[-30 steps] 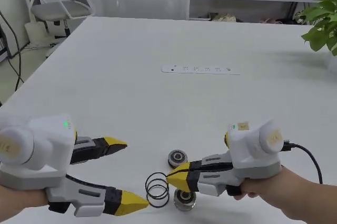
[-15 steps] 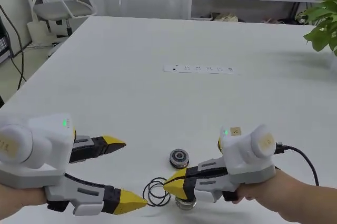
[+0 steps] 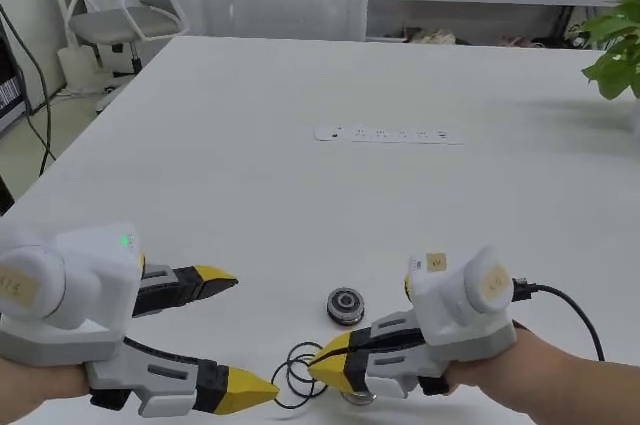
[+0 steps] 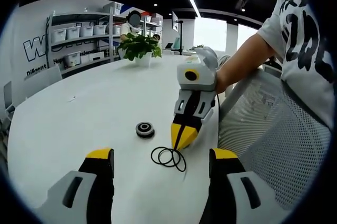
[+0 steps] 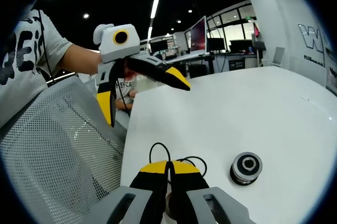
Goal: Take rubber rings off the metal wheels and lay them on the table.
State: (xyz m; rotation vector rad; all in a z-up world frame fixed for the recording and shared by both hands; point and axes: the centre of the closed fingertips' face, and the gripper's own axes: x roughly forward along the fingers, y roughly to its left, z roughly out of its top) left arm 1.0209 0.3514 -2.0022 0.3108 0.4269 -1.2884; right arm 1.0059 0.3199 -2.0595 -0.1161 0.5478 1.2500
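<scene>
Right tool (image 3: 322, 365) held level and low over the white worktop (image 3: 300, 175), jaws pressed together on a rubber ring (image 3: 298, 373), near-left of the loose metal wheel (image 3: 345, 305). Left tool (image 3: 245, 332) spread wide, farther left of the wheel, clear of the ring. Beyond the wheel: open worktop, power strip (image 3: 388, 134), chairs (image 3: 300, 7).

Rubber rings (image 3: 297, 373) lie on the table (image 3: 300, 195), a metal wheel (image 3: 345, 305) just behind them.
</scene>
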